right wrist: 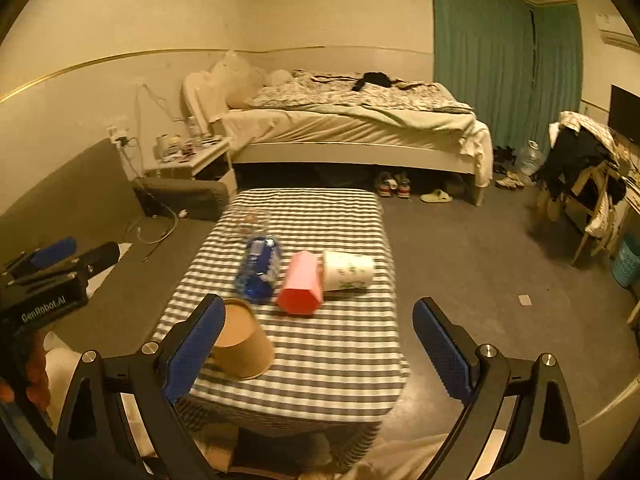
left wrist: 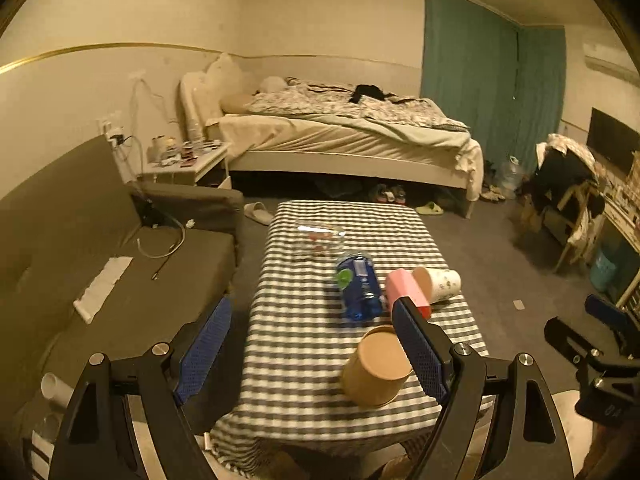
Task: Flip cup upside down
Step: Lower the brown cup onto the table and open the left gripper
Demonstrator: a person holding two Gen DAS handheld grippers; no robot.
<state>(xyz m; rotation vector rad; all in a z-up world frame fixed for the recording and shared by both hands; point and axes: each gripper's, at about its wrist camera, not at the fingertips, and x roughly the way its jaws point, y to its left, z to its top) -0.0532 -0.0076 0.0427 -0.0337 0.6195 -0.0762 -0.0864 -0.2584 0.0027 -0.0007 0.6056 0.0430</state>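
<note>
A brown paper cup (left wrist: 376, 366) stands upside down, flat base up, near the front edge of the striped table (left wrist: 304, 340); it also shows in the right wrist view (right wrist: 242, 340). My left gripper (left wrist: 310, 350) is open and empty above the table's front, its right finger beside the cup. My right gripper (right wrist: 320, 346) is open and empty, its left finger in front of the cup. A white printed cup (left wrist: 440, 284) lies on its side further back, also in the right wrist view (right wrist: 348, 271).
A pink box (right wrist: 300, 284), a blue bottle (right wrist: 258, 266) and a clear container (left wrist: 320, 238) lie on the table. A grey sofa (left wrist: 120, 272) is on the left, a bed (left wrist: 340, 132) behind, a chair with clothes (right wrist: 580, 172) on the right.
</note>
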